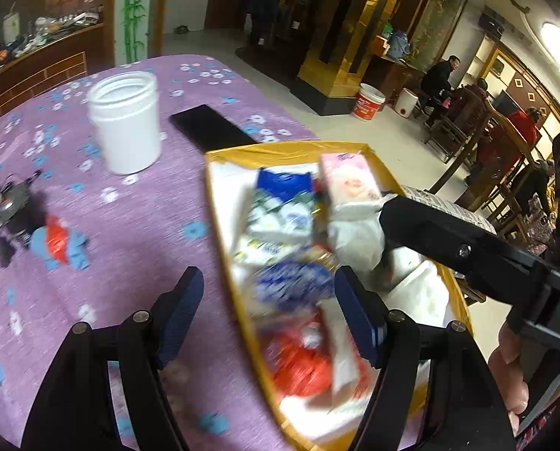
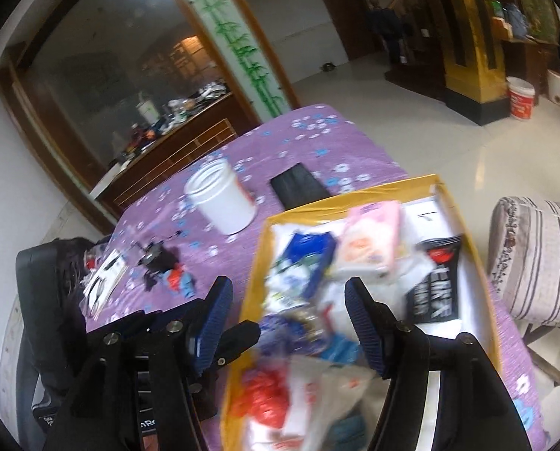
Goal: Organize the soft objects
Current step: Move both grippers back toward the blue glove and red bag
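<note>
Tongs [image 1: 268, 315] [image 2: 289, 323] agape over yellow box [image 1: 280, 150]

The yellow-rimmed box [image 1: 359, 147] at centre right of the left wrist view is crowded with packets, leaving little bare floor. Bare purple tablecloth [image 1: 137, 225] lies open at lower left. A white jar [image 1: 124, 122] and black phone [image 1: 212, 127] stand in the upper middle, a small toy [image 1: 60, 242] at left.
</note>
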The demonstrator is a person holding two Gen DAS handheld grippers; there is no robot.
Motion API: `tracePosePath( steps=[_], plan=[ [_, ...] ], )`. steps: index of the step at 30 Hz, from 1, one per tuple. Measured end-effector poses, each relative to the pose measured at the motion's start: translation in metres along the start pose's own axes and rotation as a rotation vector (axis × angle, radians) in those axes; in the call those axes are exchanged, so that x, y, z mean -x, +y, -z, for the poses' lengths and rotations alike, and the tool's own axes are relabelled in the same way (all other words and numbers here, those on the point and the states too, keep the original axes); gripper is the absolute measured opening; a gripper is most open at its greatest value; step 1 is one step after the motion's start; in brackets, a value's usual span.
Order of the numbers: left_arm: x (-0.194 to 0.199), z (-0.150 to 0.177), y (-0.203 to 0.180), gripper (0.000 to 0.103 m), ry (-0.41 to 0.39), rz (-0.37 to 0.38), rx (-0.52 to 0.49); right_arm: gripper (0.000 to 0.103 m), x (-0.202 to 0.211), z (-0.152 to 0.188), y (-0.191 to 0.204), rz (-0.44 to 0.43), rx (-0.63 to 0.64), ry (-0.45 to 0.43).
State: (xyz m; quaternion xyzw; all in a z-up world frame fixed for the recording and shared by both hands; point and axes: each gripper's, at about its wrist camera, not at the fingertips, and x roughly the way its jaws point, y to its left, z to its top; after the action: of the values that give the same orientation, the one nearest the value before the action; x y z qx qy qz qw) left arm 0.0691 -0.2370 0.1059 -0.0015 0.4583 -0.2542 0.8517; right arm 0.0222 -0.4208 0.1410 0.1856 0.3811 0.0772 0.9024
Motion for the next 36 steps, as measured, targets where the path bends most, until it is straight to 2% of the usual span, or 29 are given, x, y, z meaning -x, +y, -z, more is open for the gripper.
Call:
tracePosePath(
  steps=[4, 10, 13, 17, 21, 26, 29, 36],
  plan=[
    [0.019, 0.013, 0.03, 0.071, -0.015, -0.027, 0.031, 0.065, -0.003, 0.006, 0.029, -0.025, 0.04, 0.016],
    [0.043, 0.037, 0.106, 0.071, -0.039, -0.097, 0.117, 0.065, -0.017, 0.015, 0.067, -0.038, 0.088, 0.053],
    [0.05, 0.05, 0.153, 0.071, -0.051, -0.152, 0.197, 0.065, -0.028, 0.018, 0.082, -0.047, 0.099, 0.074],
    [0.058, 0.063, 0.21, 0.072, -0.078, -0.18, 0.328, 0.063, -0.048, 0.024, 0.102, -0.045, 0.126, 0.118],
    [0.059, 0.072, 0.25, 0.072, -0.094, -0.217, 0.449, 0.062, -0.074, 0.03, 0.126, -0.039, 0.168, 0.178],
    [0.065, 0.08, 0.277, 0.072, -0.102, -0.274, 0.553, 0.062, -0.113, 0.035, 0.16, -0.042, 0.245, 0.238],
    [0.066, 0.081, 0.282, 0.072, -0.099, -0.266, 0.582, 0.062, -0.142, 0.035, 0.181, -0.048, 0.298, 0.264],
    [0.057, 0.081, 0.283, 0.072, -0.062, -0.271, 0.573, 0.061, -0.203, 0.027, 0.207, 0.017, 0.384, 0.299]
  ],
)
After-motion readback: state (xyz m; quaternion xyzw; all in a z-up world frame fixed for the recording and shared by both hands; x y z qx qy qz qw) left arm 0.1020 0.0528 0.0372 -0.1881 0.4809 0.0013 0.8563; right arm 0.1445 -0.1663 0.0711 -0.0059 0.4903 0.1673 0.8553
